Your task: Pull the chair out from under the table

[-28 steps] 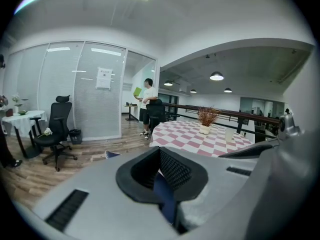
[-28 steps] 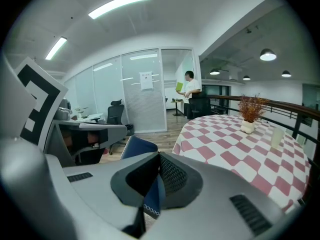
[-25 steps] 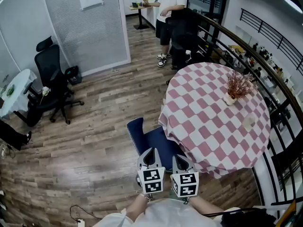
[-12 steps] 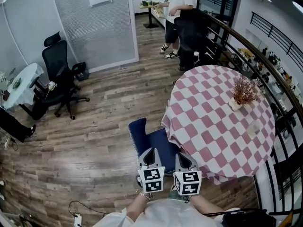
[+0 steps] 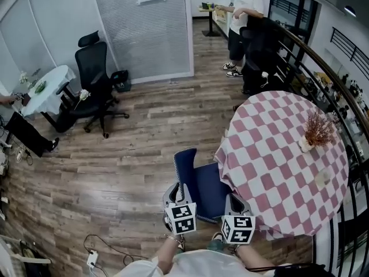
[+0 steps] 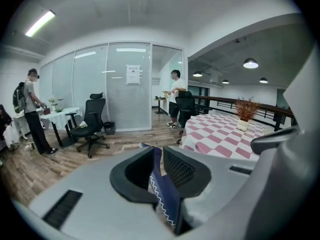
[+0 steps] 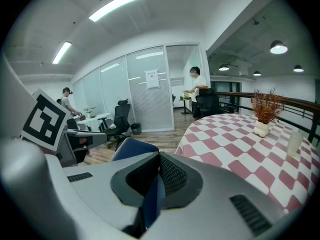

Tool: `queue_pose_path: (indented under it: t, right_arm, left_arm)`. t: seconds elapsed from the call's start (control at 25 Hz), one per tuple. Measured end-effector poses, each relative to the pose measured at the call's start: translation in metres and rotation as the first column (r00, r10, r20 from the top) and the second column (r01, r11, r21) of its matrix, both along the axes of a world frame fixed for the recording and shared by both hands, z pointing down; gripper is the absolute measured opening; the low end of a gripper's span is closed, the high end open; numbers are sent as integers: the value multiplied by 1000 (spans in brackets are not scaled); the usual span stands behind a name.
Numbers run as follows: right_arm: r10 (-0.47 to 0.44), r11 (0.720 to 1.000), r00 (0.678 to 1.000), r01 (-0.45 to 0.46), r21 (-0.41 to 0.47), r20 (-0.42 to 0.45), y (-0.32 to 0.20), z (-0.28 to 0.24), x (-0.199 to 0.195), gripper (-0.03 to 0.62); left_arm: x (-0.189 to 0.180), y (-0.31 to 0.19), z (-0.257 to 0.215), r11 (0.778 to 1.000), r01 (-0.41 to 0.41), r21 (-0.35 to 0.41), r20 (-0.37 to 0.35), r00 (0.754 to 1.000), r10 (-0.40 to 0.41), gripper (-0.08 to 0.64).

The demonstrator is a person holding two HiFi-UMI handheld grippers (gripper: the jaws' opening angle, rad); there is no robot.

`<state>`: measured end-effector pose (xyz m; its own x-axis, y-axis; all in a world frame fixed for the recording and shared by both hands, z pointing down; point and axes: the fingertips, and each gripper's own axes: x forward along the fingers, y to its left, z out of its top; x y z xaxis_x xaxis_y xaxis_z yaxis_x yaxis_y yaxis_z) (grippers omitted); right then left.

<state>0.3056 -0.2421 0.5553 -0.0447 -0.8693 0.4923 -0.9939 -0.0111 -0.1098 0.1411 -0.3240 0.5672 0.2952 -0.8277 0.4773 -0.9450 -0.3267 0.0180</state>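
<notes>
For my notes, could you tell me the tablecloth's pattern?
The tablecloth is pink-and-white checked; head view.

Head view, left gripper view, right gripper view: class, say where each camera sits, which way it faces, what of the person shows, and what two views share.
Head view: on the person's head, facing steeply down at blue chair and checked table; shows left tool, right tool, wrists.
Left gripper view: on left tool, along its jaws, which have just been opening, chair edge between.
Right gripper view: on right tool, along jaws closed on the chair; left tool's cube shows.
Shared: both gripper views show the plant.
</notes>
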Motion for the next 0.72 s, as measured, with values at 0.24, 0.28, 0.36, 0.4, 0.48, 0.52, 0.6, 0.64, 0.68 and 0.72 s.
queue_pose_path:
  t: [0.24, 0.28, 0.36, 0.4, 0.48, 0.52, 0.6, 0.64, 0.68, 0.72]
  right_arm:
    - [-40, 999, 999, 40, -34, -2, -13, 12, 5, 18]
    - [-44, 998, 999, 44, -40, -1, -14, 14, 6, 18]
    - [-46, 998, 999, 46, -53, 2, -18, 20, 8, 18]
    - [-45, 997, 999, 46, -60, 5, -19, 23, 9, 18]
    - [-45, 996, 999, 46, -74, 12, -22, 30, 13, 18]
    - [-44, 996, 999, 45, -83, 16, -23, 34, 15, 18]
    - [-43, 994, 999, 45, -100, 22, -25, 42, 19, 18]
    - [-43, 993, 999, 45, -108, 25, -25, 46, 20, 18]
    - [-43, 992, 999, 46, -114, 28, -26, 49, 21, 18]
    - [-43, 992, 999, 47, -118, 31, -27, 52, 21, 18]
  left_arm:
    - [-13, -9, 34, 992, 51, -112, -15, 998, -53, 146]
    - [-13, -10, 40, 990, 54, -133, -24, 998, -58, 168]
    - [-14, -12, 52, 984, 58, -167, -37, 997, -65, 207]
    - [-15, -13, 57, 982, 60, -181, -41, 997, -69, 218]
    - [-15, -17, 66, 976, 72, -207, -42, 996, -82, 239]
    - [-14, -19, 71, 972, 79, -223, -43, 995, -91, 245]
    - [-13, -21, 81, 960, 89, -265, -44, 994, -104, 250]
    - [-12, -21, 86, 954, 91, -286, -41, 993, -107, 250]
    - [-11, -22, 89, 949, 89, -301, -36, 994, -105, 250]
    - [-10, -24, 92, 946, 86, -314, -30, 995, -100, 250]
